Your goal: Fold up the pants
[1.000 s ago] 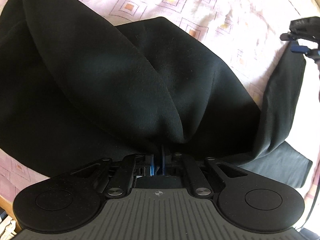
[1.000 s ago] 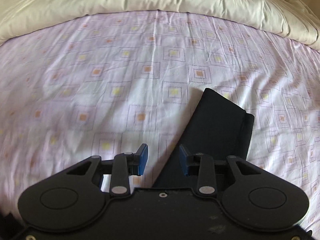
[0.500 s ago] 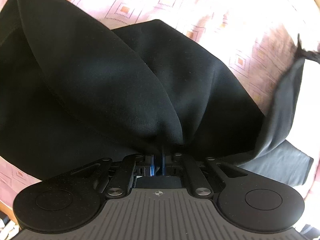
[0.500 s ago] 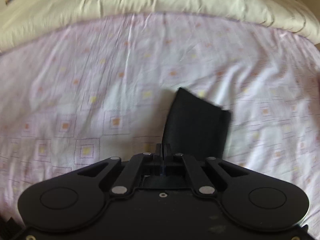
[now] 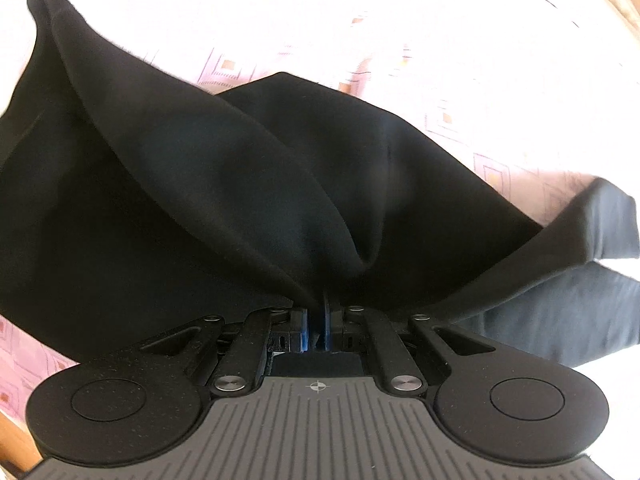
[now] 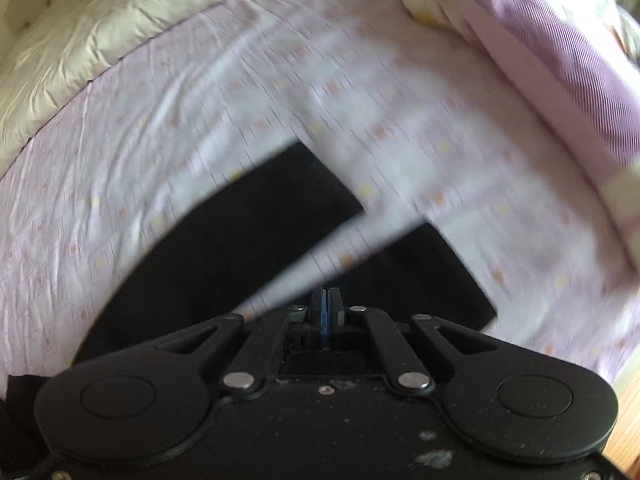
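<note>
One pair of black pants (image 5: pixel 224 184) is seen spread over a bed whose pink patterned sheet (image 6: pixel 208 120) carries it; no container is visible. Two grippers are counted. The left gripper (image 5: pixel 316 322) is pointed steeply down, its fingers clamped on a gathered bunch of the fabric, which is drawn up from the sheet in two large folds. The right gripper (image 6: pixel 325 312) is likewise aimed downward, and its fingers are pressed together with a thin edge of the dark cloth apparently pinched between them, though blur makes this uncertain. Two trouser legs are seen beyond it. A cream quilt (image 6: pixel 72 48) lies along the far edge.
</note>
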A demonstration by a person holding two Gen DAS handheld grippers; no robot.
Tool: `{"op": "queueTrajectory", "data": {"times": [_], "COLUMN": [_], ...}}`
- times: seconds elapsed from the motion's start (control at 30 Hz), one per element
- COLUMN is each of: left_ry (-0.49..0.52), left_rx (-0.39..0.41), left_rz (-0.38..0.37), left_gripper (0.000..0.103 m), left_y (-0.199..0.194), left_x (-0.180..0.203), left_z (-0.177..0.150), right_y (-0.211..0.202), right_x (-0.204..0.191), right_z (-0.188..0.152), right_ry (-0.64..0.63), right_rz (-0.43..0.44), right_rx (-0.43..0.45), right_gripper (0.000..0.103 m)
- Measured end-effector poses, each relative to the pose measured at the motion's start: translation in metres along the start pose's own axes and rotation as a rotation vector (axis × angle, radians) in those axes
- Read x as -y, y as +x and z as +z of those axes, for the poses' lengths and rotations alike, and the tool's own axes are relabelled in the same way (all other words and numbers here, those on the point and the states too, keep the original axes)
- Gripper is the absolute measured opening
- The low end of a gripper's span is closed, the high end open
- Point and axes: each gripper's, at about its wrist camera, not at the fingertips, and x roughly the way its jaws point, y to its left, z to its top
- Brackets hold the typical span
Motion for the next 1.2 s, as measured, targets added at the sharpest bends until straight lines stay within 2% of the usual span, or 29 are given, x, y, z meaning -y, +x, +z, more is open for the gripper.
{"op": "queueTrajectory", "data": {"times": [0.1, 0.13, 0.23, 0.3, 0.37, 0.5, 0.57, 0.6, 0.67, 0.77, 0.9, 0.97, 1.07, 1.2], "left_ry": [-0.008, -0.014, -0.015, 0.002, 0.004, -0.028, -0.039, -0.041, -0.045, -0.061, -0.086, -0.091, -0.086, -0.043], "left_rx": [0.0, -0.003, -0.008, -0.006, -0.003, 0.003, 0.008, 0.012, 0.034, 0.109, 0.229, 0.237, 0.189, 0.151], "left_rz": [0.013, 0.018, 0.04, 0.064, 0.084, 0.101, 0.104, 0.103, 0.104, 0.113, 0.082, 0.075, 0.095, 0.134], "left_gripper": [0.007, 0.007, 0.007, 0.007, 0.007, 0.007, 0.007, 0.007, 0.007, 0.006, 0.005, 0.005, 0.005, 0.005], "left_y": [-0.003, 0.002, 0.003, 0.004, 0.006, 0.002, 0.0, -0.001, -0.005, -0.024, -0.061, -0.068, -0.059, -0.045], "left_x": [0.002, 0.007, 0.009, 0.016, 0.023, 0.021, 0.021, 0.021, 0.022, 0.023, 0.027, 0.028, 0.03, 0.041], "left_z": [0.002, 0.0, 0.001, 0.001, 0.0, 0.0, -0.001, -0.003, -0.006, -0.016, -0.039, -0.05, -0.064, -0.075], "right_y": [0.0, 0.001, 0.007, 0.019, 0.032, 0.07, 0.071, 0.071, 0.073, 0.058, -0.006, -0.029, -0.031, -0.004], "right_x": [0.02, 0.021, 0.014, 0.007, 0.002, -0.006, -0.006, -0.008, -0.011, -0.021, -0.021, -0.008, 0.017, 0.052], "right_z": [-0.014, -0.013, -0.002, 0.009, 0.02, 0.04, 0.04, 0.041, 0.044, 0.047, 0.039, 0.03, 0.013, -0.005], "right_ry": [0.102, 0.108, 0.085, 0.071, 0.066, 0.108, 0.14, 0.158, 0.162, 0.089, -0.059, -0.087, -0.111, -0.068], "right_rz": [0.106, 0.128, 0.161, 0.177, 0.164, 0.086, 0.071, 0.08, 0.137, 0.156, 0.201, 0.202, 0.141, 0.05], "right_rx": [0.037, 0.04, 0.078, 0.081, 0.075, -0.053, -0.048, -0.037, -0.022, 0.036, 0.191, 0.218, 0.177, 0.074], "right_gripper": [0.015, 0.022, 0.034, 0.034, 0.035, 0.036, 0.04, 0.039, 0.001, 0.003, 0.003, 0.003, 0.003, 0.003]}}
